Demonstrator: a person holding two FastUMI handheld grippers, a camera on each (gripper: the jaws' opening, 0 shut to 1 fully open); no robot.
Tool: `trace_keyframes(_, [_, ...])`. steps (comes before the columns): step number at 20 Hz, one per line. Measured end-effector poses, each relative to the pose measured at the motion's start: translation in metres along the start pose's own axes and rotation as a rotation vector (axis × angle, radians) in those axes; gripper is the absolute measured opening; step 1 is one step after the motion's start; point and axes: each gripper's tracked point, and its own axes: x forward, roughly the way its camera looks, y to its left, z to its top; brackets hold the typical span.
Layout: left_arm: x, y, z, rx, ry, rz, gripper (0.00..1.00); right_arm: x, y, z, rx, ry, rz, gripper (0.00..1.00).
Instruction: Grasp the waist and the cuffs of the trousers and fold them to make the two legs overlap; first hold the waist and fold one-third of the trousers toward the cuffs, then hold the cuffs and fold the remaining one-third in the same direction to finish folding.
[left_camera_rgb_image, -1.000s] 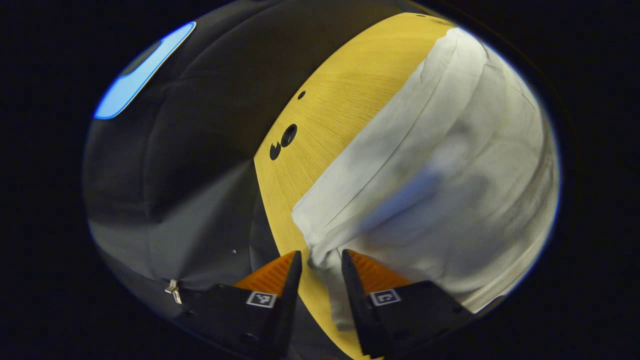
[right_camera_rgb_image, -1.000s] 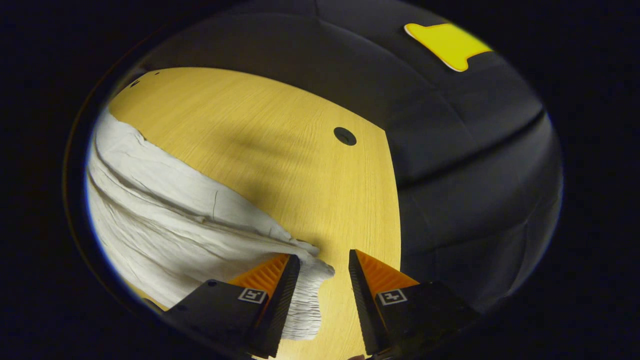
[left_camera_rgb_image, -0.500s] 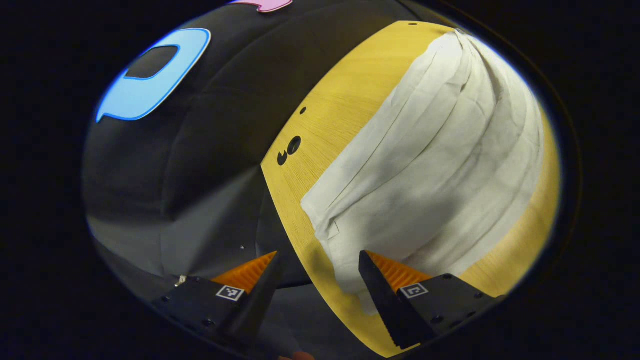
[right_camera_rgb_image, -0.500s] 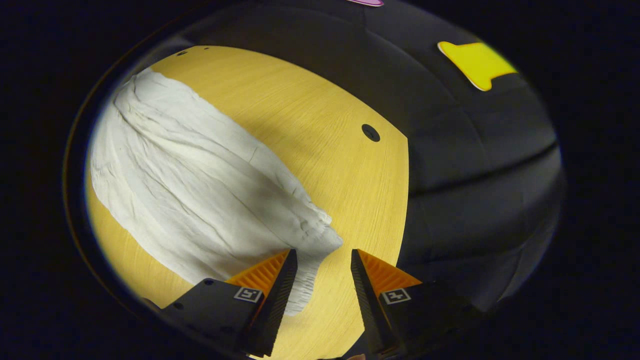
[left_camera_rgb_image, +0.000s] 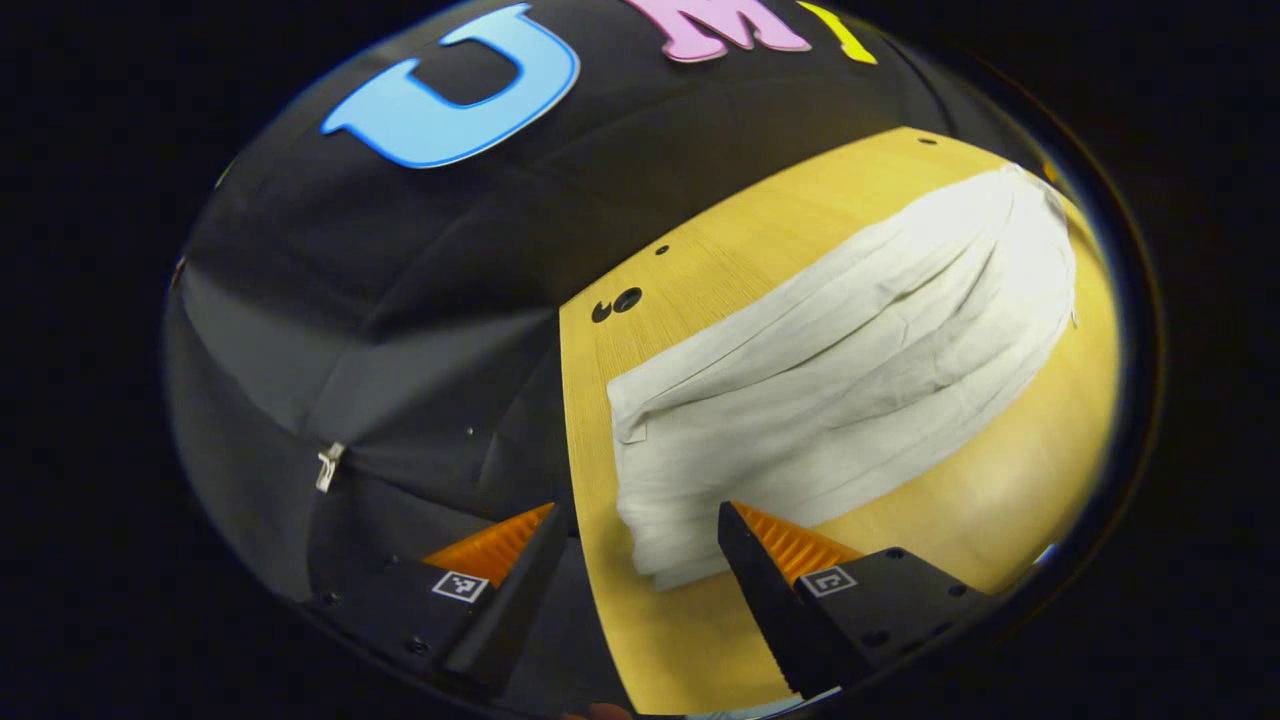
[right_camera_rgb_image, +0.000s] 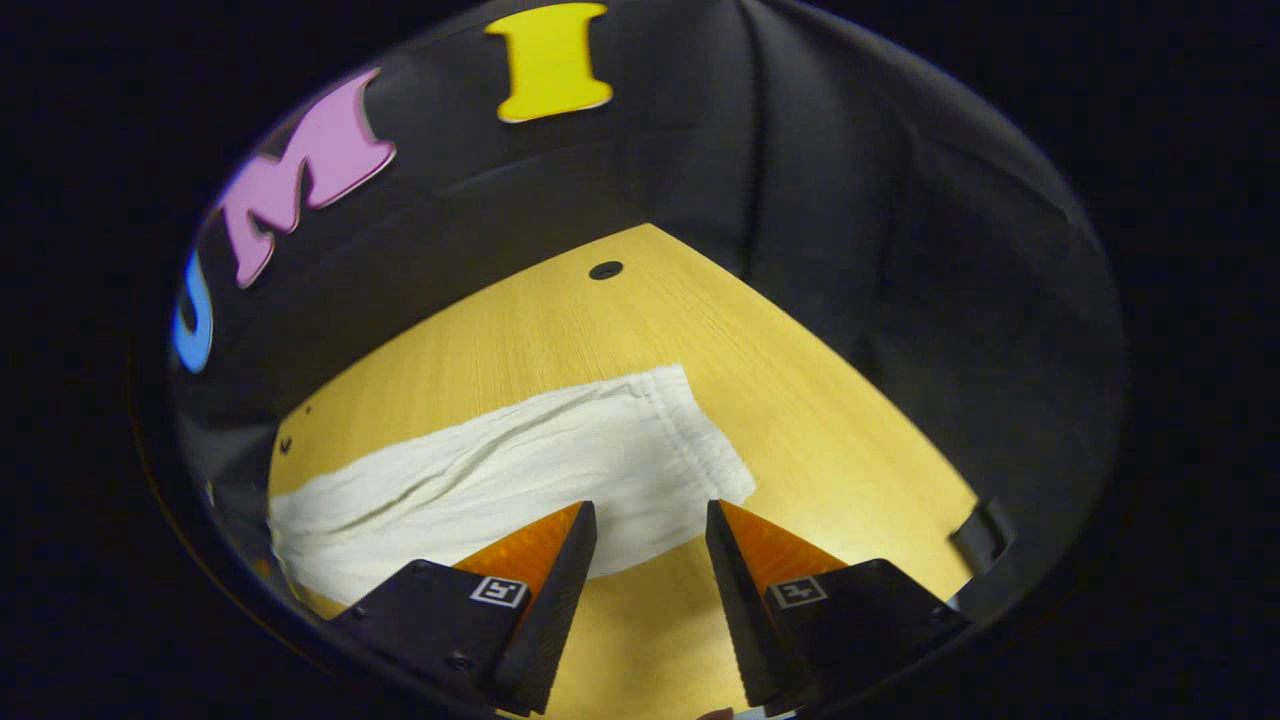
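Since a second ago you have let go of the trousers (left_camera_rgb_image: 840, 380) with both tools and drawn back: the cloth that was between each pair of fingers then now lies flat on the wooden table (left_camera_rgb_image: 1000, 500), and both cameras sit higher and farther off.

Your left gripper (left_camera_rgb_image: 635, 545) stands wide, nothing between its fingers. The cuff end of the trousers lies just ahead of it and slightly to its right, the layered hems stacked near the table's edge. That edge runs from between the fingers straight away ahead; to its left is only the black cloth wall (left_camera_rgb_image: 400, 300). The trousers stretch away ahead and to the right, with bare wood along their near side. Small dark holes (left_camera_rgb_image: 615, 303) in the tabletop sit beyond the cuffs, near the edge.

Your right gripper (right_camera_rgb_image: 650, 560) is also parted, at a moderate width, and holds nothing. The waist end (right_camera_rgb_image: 690, 440), with its gathered band, lies just ahead of the fingers; the legs run off to the left. Bare wood lies ahead and to the right, up to the table's corner, where one dark hole (right_camera_rgb_image: 605, 270) shows. A black strap-like piece (right_camera_rgb_image: 985, 535) sits at the table's right edge; you cannot tell what it is.
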Motion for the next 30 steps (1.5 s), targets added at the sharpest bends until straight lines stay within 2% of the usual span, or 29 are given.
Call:
trace_keyframes(2, [-0.016,-0.005,0.002,-0.098,-0.013,0.003,0.97,0.014,0.0,-0.018,0.165,0.023,0.0,0.72])
trace_keyframes(5, [-0.036,-0.013,0.003,-0.206,-0.031,0.011,0.97,0.019,-0.011,-0.017,0.363,-0.01,-0.002,0.72])
trace_keyframes(10, [-0.048,-0.036,0.006,-0.249,-0.019,-0.015,0.98,0.04,-0.025,0.018,0.69,-0.07,-0.01,0.7])
trace_keyframes(12, [-0.046,-0.043,0.009,-0.258,-0.013,-0.023,0.98,0.056,-0.025,0.029,0.774,-0.089,-0.008,0.71])
trace_keyframes(15, [-0.049,-0.059,0.013,-0.311,-0.006,-0.037,0.98,0.078,-0.02,0.02,0.784,-0.099,0.019,0.66])
trace_keyframes(16, [-0.049,-0.063,0.015,-0.328,-0.008,-0.042,0.98,0.077,-0.022,0.013,0.781,-0.109,0.021,0.47])
trace_keyframes(18, [-0.045,-0.072,0.013,-0.352,0.01,-0.05,0.98,0.08,-0.022,0.008,0.786,-0.119,0.04,0.26])
trace_keyframes(20, [-0.043,-0.071,0.013,-0.357,0.018,-0.046,0.98,0.079,-0.022,0.006,0.78,-0.12,0.076,0.12])
trace_keyframes(23, [-0.042,-0.073,0.012,-0.355,0.018,-0.051,0.98,0.067,-0.029,0.015,0.786,-0.152,0.115,0.11])
trace_keyframes(26, [-0.04,-0.07,0.012,-0.355,0.014,-0.053,0.98,0.05,-0.033,0.022,0.801,-0.193,0.123,0.11])
trace_keyframes(30, [-0.039,-0.073,0.011,-0.372,0.005,-0.077,0.98,0.029,-0.019,0.039,0.709,-0.255,0.189,0.11])
